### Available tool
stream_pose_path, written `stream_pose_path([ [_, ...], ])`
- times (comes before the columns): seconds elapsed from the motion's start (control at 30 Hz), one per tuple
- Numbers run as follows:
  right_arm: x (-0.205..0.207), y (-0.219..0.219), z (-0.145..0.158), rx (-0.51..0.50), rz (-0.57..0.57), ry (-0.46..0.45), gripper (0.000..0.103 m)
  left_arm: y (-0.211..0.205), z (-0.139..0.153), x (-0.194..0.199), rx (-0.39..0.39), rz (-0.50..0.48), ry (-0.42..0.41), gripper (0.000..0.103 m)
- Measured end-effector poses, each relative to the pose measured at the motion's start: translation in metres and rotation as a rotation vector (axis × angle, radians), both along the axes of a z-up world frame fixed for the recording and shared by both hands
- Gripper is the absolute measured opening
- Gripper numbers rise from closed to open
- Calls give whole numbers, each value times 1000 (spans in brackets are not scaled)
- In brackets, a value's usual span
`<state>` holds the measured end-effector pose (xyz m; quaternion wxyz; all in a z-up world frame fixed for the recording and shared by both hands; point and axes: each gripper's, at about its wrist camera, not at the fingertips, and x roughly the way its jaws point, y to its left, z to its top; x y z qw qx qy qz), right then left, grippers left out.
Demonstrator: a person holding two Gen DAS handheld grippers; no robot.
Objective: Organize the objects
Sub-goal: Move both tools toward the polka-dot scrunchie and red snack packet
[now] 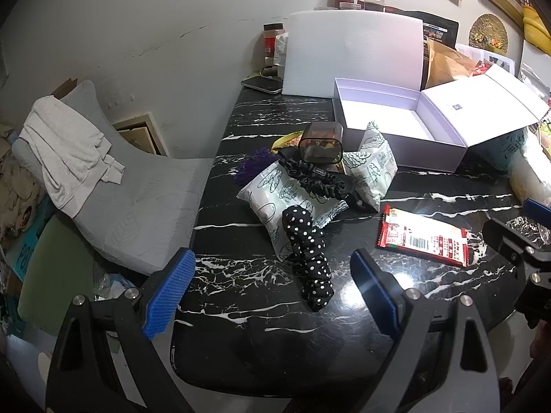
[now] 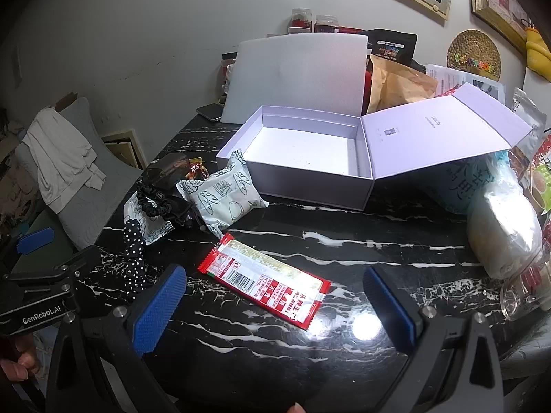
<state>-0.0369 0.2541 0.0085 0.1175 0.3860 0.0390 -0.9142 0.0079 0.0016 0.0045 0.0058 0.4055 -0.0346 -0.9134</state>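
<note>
I am holding both tools above the desk (image 2: 396, 241), jaws spread wide and gripping nothing: the left hand-held gripper (image 1: 272, 292) is hovering over the polka-dot scrunchie (image 1: 306, 251), the right hand-held gripper (image 2: 275, 304) over the red snack packet (image 2: 265, 278). The open box (image 2: 310, 158) is sitting empty behind them. That packet is lying flat on slick stone, so my pads are likely to skate over it or push it along instead of pinching it. The scrunchie is draping onto the white pouch (image 1: 275, 192) and touching the black scrunchie (image 1: 320, 179), so lifting it may be dragging neighbours off the near edge.
</note>
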Motion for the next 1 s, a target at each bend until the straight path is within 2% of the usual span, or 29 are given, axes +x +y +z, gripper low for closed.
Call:
stream_pose_path([
  [1.0, 2, -2, 3, 2, 15, 3, 102, 3, 5, 2, -9, -13, -7, 91],
])
